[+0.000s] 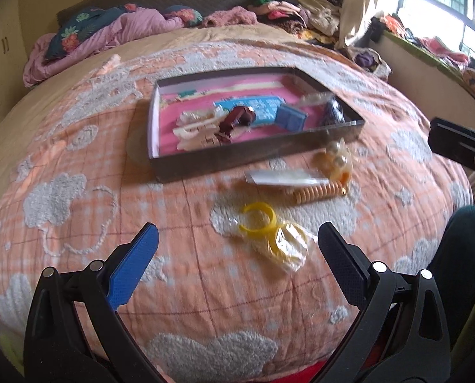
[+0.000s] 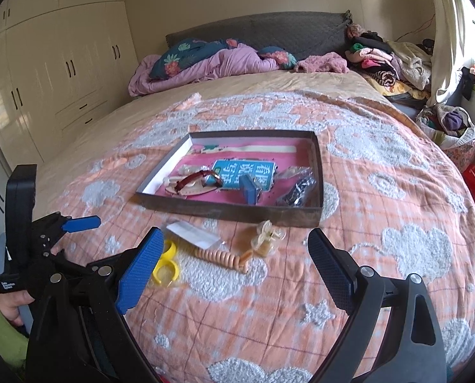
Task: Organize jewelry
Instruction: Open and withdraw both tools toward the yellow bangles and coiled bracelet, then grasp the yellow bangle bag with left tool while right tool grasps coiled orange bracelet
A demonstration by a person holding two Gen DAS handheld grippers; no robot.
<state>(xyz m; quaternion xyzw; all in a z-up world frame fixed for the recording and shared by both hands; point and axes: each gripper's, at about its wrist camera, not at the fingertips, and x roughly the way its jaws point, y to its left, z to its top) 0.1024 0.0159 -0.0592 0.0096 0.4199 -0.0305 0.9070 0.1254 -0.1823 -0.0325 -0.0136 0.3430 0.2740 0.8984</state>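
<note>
A shallow dark tray (image 1: 256,159) (image 2: 234,212) lies on the bed, holding a maroon watch (image 1: 237,118) (image 2: 194,178), cream pieces, a blue box (image 1: 291,118) (image 2: 249,188) and a dark bagged item (image 2: 296,191). In front of it lie yellow bangles in a clear bag (image 1: 271,229) (image 2: 165,263), an orange coiled band (image 1: 317,191) (image 2: 219,258), a flat white packet (image 1: 285,178) (image 2: 194,233) and a pale bagged trinket (image 1: 336,159) (image 2: 266,237). My left gripper (image 1: 239,239) is open just before the bangles. My right gripper (image 2: 234,249) is open near the coiled band.
The bed has an orange quilt with white clouds (image 2: 397,249). Pillows and a purple blanket (image 2: 205,63) lie at the head. Piled clothes (image 2: 390,60) sit at the far right. Wardrobes (image 2: 61,63) line the left wall. The left gripper shows at the right wrist view's left edge (image 2: 61,223).
</note>
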